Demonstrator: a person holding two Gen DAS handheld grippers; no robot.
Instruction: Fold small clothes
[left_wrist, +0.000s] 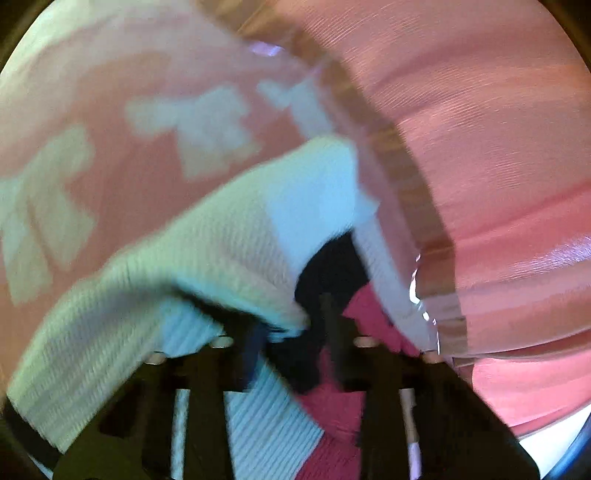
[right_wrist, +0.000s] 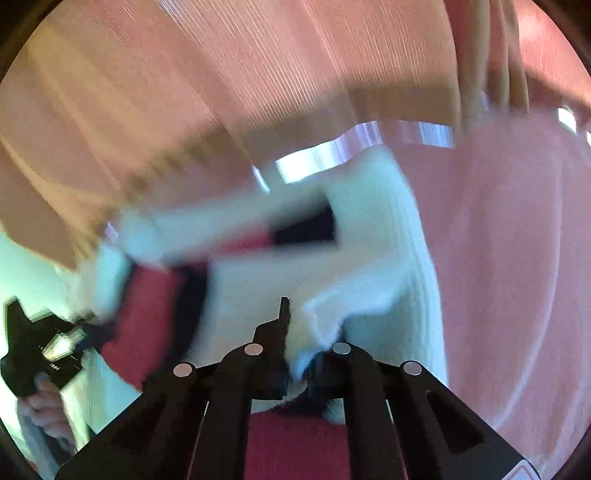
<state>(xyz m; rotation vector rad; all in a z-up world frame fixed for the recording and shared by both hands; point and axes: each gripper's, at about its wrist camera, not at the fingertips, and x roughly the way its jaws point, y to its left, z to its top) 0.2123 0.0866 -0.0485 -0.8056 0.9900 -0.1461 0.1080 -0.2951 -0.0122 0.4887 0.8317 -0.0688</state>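
A small knit garment, white with red and black parts, hangs between both grippers. In the left wrist view its white ribbed cloth (left_wrist: 207, 251) drapes over my left gripper (left_wrist: 291, 332), whose fingers close on the cloth edge. In the right wrist view my right gripper (right_wrist: 295, 343) is shut on the white knit (right_wrist: 369, 258). The left gripper (right_wrist: 40, 347), with the hand that holds it, shows at the lower left there, gripping the other end. Both views are blurred by motion.
A pink cloth with pale block shapes (left_wrist: 110, 110) lies under the garment. A tan band (left_wrist: 406, 184) and a pink ribbed surface (left_wrist: 498, 129) fill the right. A pink fabric (right_wrist: 498, 258) lies right of the right gripper.
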